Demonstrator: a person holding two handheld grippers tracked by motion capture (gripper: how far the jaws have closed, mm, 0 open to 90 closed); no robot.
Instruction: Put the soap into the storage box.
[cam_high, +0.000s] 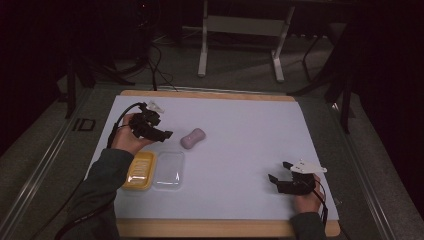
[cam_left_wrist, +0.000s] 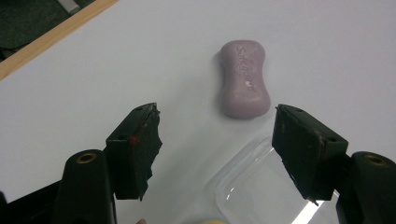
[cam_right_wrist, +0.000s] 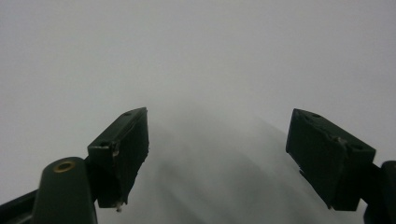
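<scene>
A pink, waisted bar of soap (cam_high: 193, 138) (cam_left_wrist: 243, 78) lies flat on the white table, just beyond a clear plastic lid (cam_high: 168, 170) (cam_left_wrist: 261, 191). Left of the lid sits a yellow soap dish (cam_high: 139, 170). My left gripper (cam_high: 162, 134) (cam_left_wrist: 217, 149) hovers open a short way left of the soap, jaws spread wide, nothing between them. In the left gripper view the soap lies ahead, between the two jaws. My right gripper (cam_high: 279, 172) (cam_right_wrist: 217, 156) rests open near the table's front right, over bare white surface, far from the soap.
The white table (cam_high: 250, 130) has a wooden rim (cam_high: 210, 227) along its front and back edges. Cables and a metal stand (cam_high: 240, 35) occupy the dark floor behind. The person's sleeves enter from the bottom.
</scene>
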